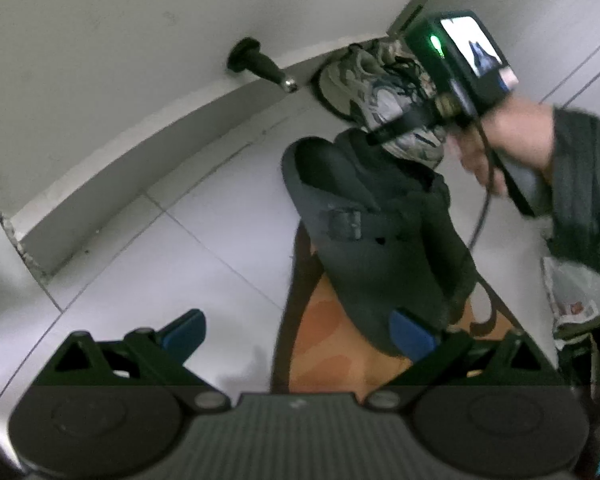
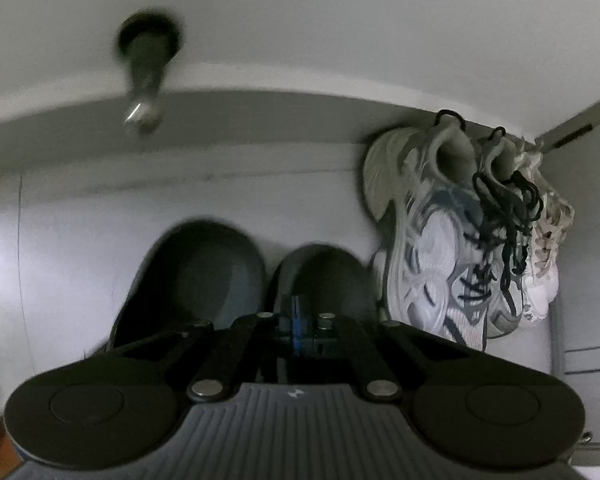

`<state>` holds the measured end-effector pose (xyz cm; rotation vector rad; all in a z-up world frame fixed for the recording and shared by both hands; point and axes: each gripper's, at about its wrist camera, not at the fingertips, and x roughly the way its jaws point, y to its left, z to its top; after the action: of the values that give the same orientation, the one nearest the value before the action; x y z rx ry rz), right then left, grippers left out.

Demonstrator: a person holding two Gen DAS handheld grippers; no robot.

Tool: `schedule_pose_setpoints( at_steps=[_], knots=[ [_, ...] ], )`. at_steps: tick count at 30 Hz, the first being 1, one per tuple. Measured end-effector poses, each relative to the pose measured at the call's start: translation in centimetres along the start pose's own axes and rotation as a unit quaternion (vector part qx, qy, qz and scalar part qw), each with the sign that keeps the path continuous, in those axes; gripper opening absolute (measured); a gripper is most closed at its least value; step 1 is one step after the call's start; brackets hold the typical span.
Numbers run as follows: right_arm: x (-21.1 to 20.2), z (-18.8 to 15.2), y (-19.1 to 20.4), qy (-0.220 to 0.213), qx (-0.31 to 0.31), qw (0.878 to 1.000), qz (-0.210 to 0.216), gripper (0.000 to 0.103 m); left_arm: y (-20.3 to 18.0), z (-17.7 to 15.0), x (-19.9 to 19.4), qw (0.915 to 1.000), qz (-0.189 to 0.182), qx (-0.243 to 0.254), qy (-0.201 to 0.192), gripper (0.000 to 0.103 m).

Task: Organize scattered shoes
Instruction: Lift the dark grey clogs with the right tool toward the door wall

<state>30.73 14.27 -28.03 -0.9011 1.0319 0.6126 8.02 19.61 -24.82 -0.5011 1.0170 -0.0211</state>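
A pair of dark clogs lies toes toward me on the floor, the left clog (image 2: 192, 276) beside the right clog (image 2: 328, 276). My right gripper (image 2: 296, 320) is shut just above the gap between them, at their near rims; I see nothing pinched between its pads. In the left wrist view a hand holds that right gripper (image 1: 380, 132) at the far end of a buckled dark clog (image 1: 380, 240). My left gripper (image 1: 300, 334) is open, its right pad (image 1: 414, 336) at the clog's near end.
Grey-and-white sneakers (image 2: 452, 248) with black laces and a white pair (image 2: 544, 248) stand against the skirting in the corner. A black door stop (image 1: 260, 64) sticks out of the wall. An orange mat (image 1: 328, 344) lies under the clog; a plastic bag (image 1: 572, 292) sits at the right.
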Motion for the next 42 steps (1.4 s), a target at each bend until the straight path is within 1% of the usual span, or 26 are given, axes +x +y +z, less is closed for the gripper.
schedule_pose_setpoints(
  at_steps=[1, 3, 4, 5, 6, 7, 8, 10, 12, 13, 14, 17, 19, 22, 25, 28, 31, 33, 35, 42],
  knots=[
    [0.2, 0.1, -0.5, 0.025, 0.017, 0.999, 0.025, 0.001, -0.1, 0.0, 0.0, 1.0000, -0.002, 0.003, 0.001, 0.100],
    [0.3, -0.2, -0.8, 0.038, 0.029, 0.998, 0.038, 0.010, -0.4, 0.0, -0.1, 1.0000, -0.006, 0.007, 0.001, 0.100],
    [0.7, -0.6, -0.7, 0.051, 0.028, 0.998, 0.034, 0.023, -0.4, 0.0, -0.1, 0.9999, -0.007, 0.008, 0.000, 0.100],
    [1.1, -0.9, -0.6, 0.063, 0.024, 0.997, 0.039, 0.040, -0.4, 0.0, -0.1, 0.9999, -0.008, 0.009, 0.000, 0.100],
    [1.6, -1.2, -0.5, 0.075, 0.021, 0.996, 0.043, 0.045, -0.5, 0.1, -0.2, 0.9999, -0.009, 0.009, 0.000, 0.100],
    [2.1, -1.5, -0.4, 0.087, 0.018, 0.995, 0.046, 0.047, -0.5, 0.1, -0.2, 0.9999, -0.011, 0.010, 0.000, 0.100],
    [2.6, -1.7, -0.3, 0.099, 0.015, 0.994, 0.049, 0.047, -0.6, 0.1, -0.3, 0.9999, -0.013, 0.010, -0.001, 0.100],
    [3.1, -2.2, -0.2, 0.109, 0.012, 0.993, 0.040, 0.047, -0.6, 0.3, -0.6, 0.9998, -0.017, 0.009, -0.003, 0.100],
    [3.4, -2.5, -0.4, 0.116, 0.014, 0.992, 0.040, 0.045, -0.7, 0.5, -0.8, 0.9997, -0.022, 0.008, -0.005, 0.100],
    [3.5, -2.5, -0.5, 0.120, 0.020, 0.991, 0.052, 0.033, -0.7, 0.6, -0.9, 0.9997, -0.024, 0.007, -0.007, 0.100],
    [3.4, -2.5, -0.4, 0.118, 0.013, 0.991, 0.060, 0.029, -0.7, 0.7, -1.1, 0.9996, -0.026, 0.005, -0.008, 0.100],
    [3.3, -2.6, -0.1, 0.110, 0.003, 0.992, 0.061, 0.026, -0.7, 1.1, -1.4, 0.9995, -0.024, 0.011, -0.019, 0.100],
    [3.2, -2.7, -0.4, 0.104, -0.002, 0.992, 0.068, 0.026, -0.8, 1.4, -1.6, 0.9994, -0.019, 0.016, -0.025, 0.100],
    [3.3, -2.7, -0.1, 0.098, -0.015, 0.993, 0.067, 0.026, -0.8, 1.9, -1.9, 0.9989, -0.027, 0.020, -0.032, 0.100],
    [3.2, -2.1, 0.4, 0.085, -0.031, 0.993, 0.072, 0.025, -1.0, 2.2, -2.1, 0.9986, -0.026, 0.025, -0.039, 0.100],
    [3.0, -0.9, 1.7, 0.072, -0.059, 0.993, 0.076, 0.025, -0.8, 2.3, -1.8, 0.9988, -0.026, 0.022, -0.034, 0.100],
    [3.2, 0.4, 2.1, 0.062, -0.066, 0.993, 0.073, 0.025, -0.7, 2.3, -1.6, 0.9989, -0.028, 0.021, -0.032, 0.100],
    [3.0, 1.1, 2.1, 0.057, -0.063, 0.994, 0.073, 0.025, -0.6, 2.4, -1.6, 0.9988, -0.026, 0.023, -0.034, 0.100],
    [3.2, 1.8, 2.1, 0.051, -0.073, 0.994, 0.068, 0.025, -0.5, 2.4, -1.5, 0.9989, -0.025, 0.021, -0.033, 0.100],
    [3.9, 3.6, 1.2, 0.041, -0.078, 0.995, 0.052, 0.025, 0.0, 2.3, -0.9, 0.9994, -0.022, 0.015, -0.023, 0.100]
  ],
)
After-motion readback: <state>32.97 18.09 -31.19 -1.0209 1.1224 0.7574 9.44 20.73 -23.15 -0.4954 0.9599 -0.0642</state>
